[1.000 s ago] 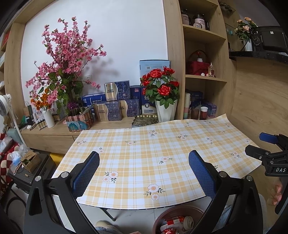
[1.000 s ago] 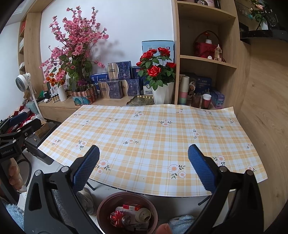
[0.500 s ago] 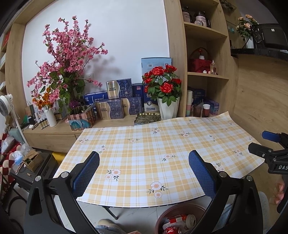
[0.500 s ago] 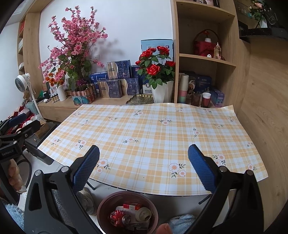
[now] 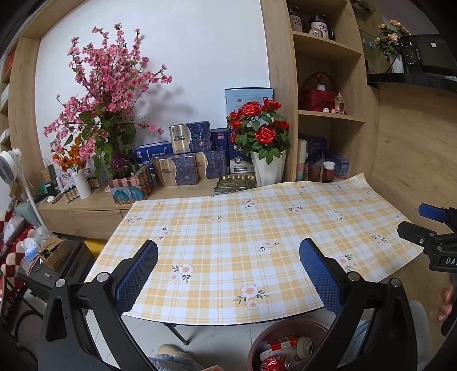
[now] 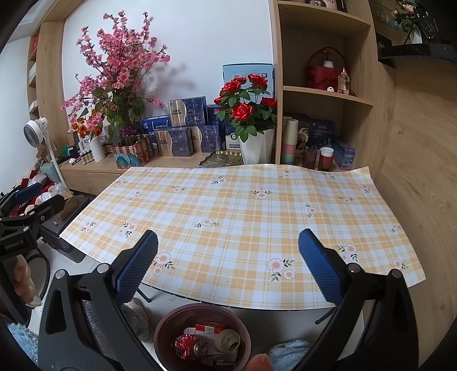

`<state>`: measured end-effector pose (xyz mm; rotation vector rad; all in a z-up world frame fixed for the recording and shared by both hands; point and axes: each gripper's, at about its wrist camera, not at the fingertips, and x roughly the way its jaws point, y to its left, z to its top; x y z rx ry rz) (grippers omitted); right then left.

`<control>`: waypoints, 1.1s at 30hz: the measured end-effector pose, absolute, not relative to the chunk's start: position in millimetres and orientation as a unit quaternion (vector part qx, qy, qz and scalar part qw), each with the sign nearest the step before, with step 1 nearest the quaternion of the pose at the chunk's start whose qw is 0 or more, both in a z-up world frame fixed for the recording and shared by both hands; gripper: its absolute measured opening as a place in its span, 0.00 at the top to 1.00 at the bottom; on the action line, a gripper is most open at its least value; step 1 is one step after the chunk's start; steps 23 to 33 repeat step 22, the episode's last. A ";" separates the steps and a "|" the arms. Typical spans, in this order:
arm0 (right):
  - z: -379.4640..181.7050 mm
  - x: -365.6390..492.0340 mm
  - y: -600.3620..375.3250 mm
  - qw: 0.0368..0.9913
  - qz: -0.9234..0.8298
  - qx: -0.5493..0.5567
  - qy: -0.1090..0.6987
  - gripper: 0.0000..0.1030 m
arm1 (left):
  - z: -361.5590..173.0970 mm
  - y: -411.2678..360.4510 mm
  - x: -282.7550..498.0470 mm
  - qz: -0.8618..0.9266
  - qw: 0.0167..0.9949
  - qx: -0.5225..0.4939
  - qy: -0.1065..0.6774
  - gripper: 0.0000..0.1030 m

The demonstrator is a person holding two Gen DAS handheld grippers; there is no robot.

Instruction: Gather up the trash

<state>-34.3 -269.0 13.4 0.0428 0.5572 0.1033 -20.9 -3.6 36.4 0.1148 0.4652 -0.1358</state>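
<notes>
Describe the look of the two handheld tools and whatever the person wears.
Both tools, left and right, have black angular frames with silver pivot screws and blue, dimple-textured pads. White lettering marks each body: "GenRobot.AI" on the left, a cut-off "DA" on the right. No cables or sleeves show.

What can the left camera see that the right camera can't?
Only the left wrist view shows the two dark lidded jars on the top shelf and the right gripper at its right edge. Only the right wrist view shows the left gripper at its left edge and the crushed red drink can clearly. Both share the yellow checked tablecloth, the red roses in a white vase and the round brown bin of trash below the table's near edge.
</notes>
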 end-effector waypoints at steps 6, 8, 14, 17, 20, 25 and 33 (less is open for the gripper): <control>13.6 -34.9 -270.9 0.960 0.049 0.024 0.273 0.06 | 36.0 -4.0 -20.5 -0.067 0.969 0.057 0.231 0.06; 13.6 -34.5 -271.1 0.960 0.050 0.024 0.273 0.06 | 35.6 -3.3 -19.9 -0.068 0.968 0.054 0.235 0.06; 14.3 -34.1 -271.9 0.960 0.051 0.025 0.273 0.06 | 36.8 -1.6 -20.5 -0.068 0.969 0.054 0.231 0.06; 14.4 -34.2 -271.9 0.961 0.051 0.025 0.272 0.06 | 37.2 -2.8 -19.7 -0.067 0.969 0.057 0.232 0.06; 15.0 -34.7 -272.2 0.961 0.051 0.025 0.272 0.06 | 37.8 -3.2 -22.6 -0.068 0.971 0.060 0.223 0.06; 15.1 -34.6 -272.0 0.961 0.052 0.025 0.272 0.06 | 38.0 -3.5 -21.9 -0.067 0.970 0.062 0.226 0.06; 15.1 -34.6 -272.0 0.961 0.052 0.025 0.272 0.06 | 38.0 -3.5 -21.9 -0.067 0.970 0.062 0.226 0.06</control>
